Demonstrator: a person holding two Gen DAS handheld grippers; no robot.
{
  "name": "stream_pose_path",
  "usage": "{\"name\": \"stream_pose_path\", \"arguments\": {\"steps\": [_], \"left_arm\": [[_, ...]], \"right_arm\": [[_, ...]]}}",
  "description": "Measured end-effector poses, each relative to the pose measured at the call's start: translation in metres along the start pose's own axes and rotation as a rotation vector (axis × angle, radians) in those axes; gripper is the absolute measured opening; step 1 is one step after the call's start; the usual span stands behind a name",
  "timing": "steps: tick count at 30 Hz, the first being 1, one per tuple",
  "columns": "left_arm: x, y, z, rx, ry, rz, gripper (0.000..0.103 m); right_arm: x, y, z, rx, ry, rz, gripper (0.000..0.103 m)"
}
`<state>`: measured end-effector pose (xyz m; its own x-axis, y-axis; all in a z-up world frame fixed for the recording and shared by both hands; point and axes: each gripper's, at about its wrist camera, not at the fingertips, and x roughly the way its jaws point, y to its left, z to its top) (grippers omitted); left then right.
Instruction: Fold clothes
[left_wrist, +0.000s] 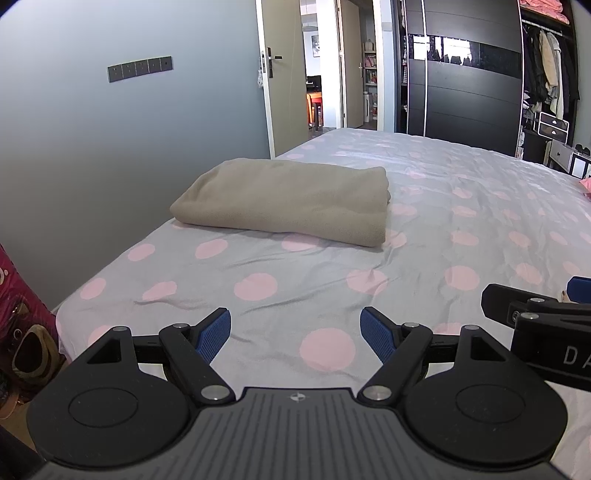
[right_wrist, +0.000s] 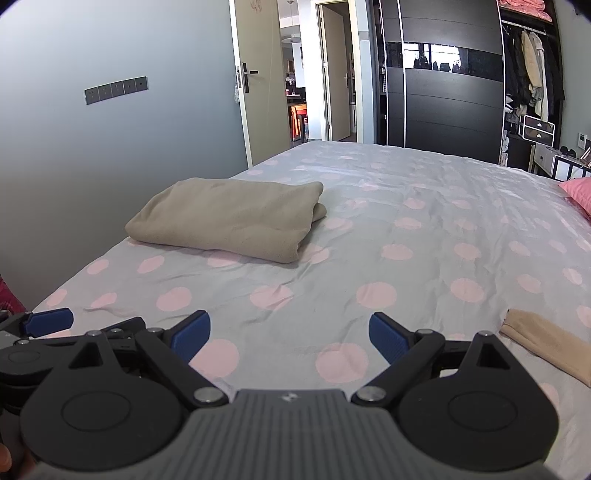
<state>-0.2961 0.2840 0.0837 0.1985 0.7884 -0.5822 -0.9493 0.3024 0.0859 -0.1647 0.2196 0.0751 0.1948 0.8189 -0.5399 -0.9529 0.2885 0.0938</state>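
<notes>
A folded beige garment (left_wrist: 288, 199) (right_wrist: 229, 218) lies on the bed near its left edge, well ahead of both grippers. My left gripper (left_wrist: 295, 334) hovers low over the sheet, open, with only bedding between its blue pads. My right gripper (right_wrist: 290, 338) is beside it, also open and holding nothing. In the left wrist view the right gripper's black body (left_wrist: 535, 321) shows at the right edge. In the right wrist view a blue pad of the left gripper (right_wrist: 48, 319) shows at the left edge. A small tan cloth piece (right_wrist: 543, 343) lies flat to the right of my right gripper.
The bed (left_wrist: 443, 229) has a grey sheet with pink dots. A grey wall (left_wrist: 110, 147) runs along its left side. A pink pillow (right_wrist: 578, 192) is at far right. Beyond the bed stand an open door (left_wrist: 284, 74) and a dark wardrobe (left_wrist: 469, 74). A red patterned object (left_wrist: 18, 314) stands at lower left.
</notes>
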Motion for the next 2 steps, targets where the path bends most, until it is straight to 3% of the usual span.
{"name": "stream_pose_path", "arguments": {"steps": [2], "left_arm": [[-0.0005, 0.0001, -0.0001, 0.000, -0.004, 0.003, 0.077]], "right_arm": [[0.0002, -0.0004, 0.0000, 0.001, 0.001, 0.002, 0.094]]}}
